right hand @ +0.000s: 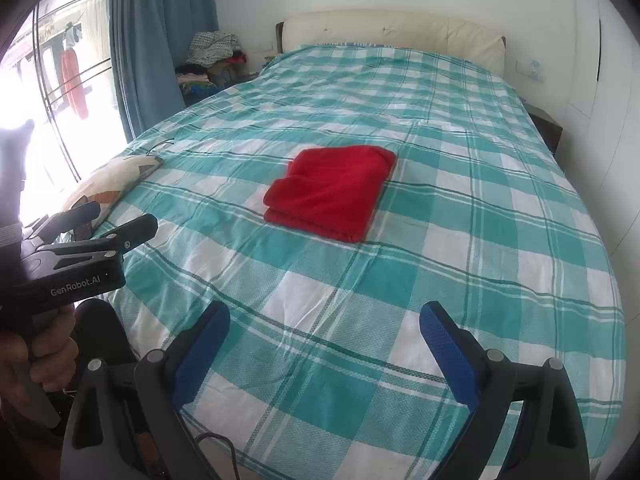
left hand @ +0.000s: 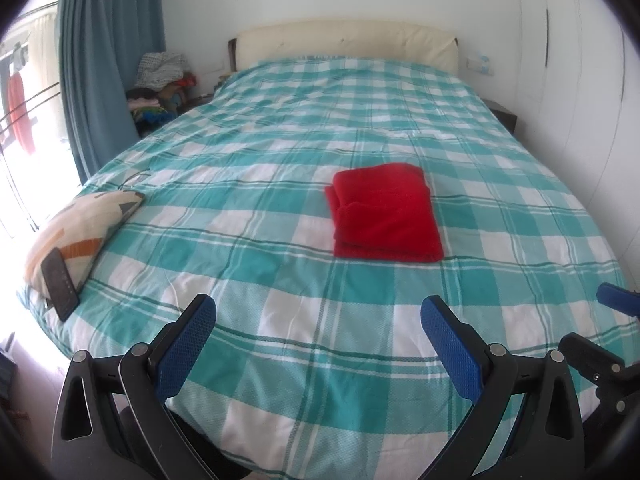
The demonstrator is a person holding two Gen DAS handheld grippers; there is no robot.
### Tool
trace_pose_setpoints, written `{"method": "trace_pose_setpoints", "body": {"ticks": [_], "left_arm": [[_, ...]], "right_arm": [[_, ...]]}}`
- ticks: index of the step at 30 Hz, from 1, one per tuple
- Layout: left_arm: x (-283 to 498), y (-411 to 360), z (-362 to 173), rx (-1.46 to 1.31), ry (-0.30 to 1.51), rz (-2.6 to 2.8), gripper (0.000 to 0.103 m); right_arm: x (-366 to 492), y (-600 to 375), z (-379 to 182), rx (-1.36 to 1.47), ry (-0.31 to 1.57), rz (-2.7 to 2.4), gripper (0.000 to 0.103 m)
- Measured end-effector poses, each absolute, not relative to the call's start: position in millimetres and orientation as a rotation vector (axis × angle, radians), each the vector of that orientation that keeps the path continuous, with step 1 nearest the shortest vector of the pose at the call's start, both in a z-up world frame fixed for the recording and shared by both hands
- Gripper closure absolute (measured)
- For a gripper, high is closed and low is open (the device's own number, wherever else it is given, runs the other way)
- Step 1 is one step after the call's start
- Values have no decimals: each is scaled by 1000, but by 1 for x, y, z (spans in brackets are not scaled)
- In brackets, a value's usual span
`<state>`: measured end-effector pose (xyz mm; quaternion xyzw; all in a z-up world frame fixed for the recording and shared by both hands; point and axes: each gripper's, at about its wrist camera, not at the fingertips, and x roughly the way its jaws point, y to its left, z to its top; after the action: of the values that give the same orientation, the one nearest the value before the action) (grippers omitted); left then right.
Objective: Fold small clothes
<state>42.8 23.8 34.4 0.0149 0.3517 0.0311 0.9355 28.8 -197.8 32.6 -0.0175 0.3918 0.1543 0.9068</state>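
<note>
Nearest the lens in the left wrist view, the left gripper (left hand: 318, 322) hangs over the foot of the bed with its blue-padded fingers (left hand: 188, 344) spread wide and nothing between them — only the teal-and-white checked bedspread (left hand: 280, 380) shows in the gap. The right gripper (right hand: 324, 330) sits the same way in its own view, jaws parted and empty above the near edge of the cover; its tip also pokes into the left wrist view at the far right. In the right wrist view the left gripper's black body appears at the left edge, held by the person's left hand (right hand: 38, 360). The red garment (left hand: 386, 212) lies well ahead of both grippers, near the middle of the bed, already folded into a thick rectangle with stacked layers showing along its near and left edges. On the left edge of the bed rests a patterned cushion (left hand: 80, 232), and a dark phone (left hand: 60, 284) leans against its near end. At the head of the bed stands a cream headboard (left hand: 348, 40); to its left a heap of mixed clothes (left hand: 162, 84) is piled beside a blue curtain (left hand: 108, 60).
</note>
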Motion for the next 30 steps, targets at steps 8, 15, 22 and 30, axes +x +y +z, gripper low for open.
{"method": "trace_pose_setpoints", "body": {"ticks": [8, 15, 22, 30], "left_arm": [[38, 22, 33, 74, 718, 87, 0], [37, 24, 28, 57, 748, 86, 0], [35, 21, 28, 73, 748, 72, 0], [34, 19, 29, 67, 752, 69, 0]], "right_arm": [[26, -198, 25, 7, 814, 284, 4], [22, -195, 29, -24, 781, 272, 1], [22, -188, 31, -39, 779, 279, 1], [22, -185, 38, -63, 756, 266, 1]]}}
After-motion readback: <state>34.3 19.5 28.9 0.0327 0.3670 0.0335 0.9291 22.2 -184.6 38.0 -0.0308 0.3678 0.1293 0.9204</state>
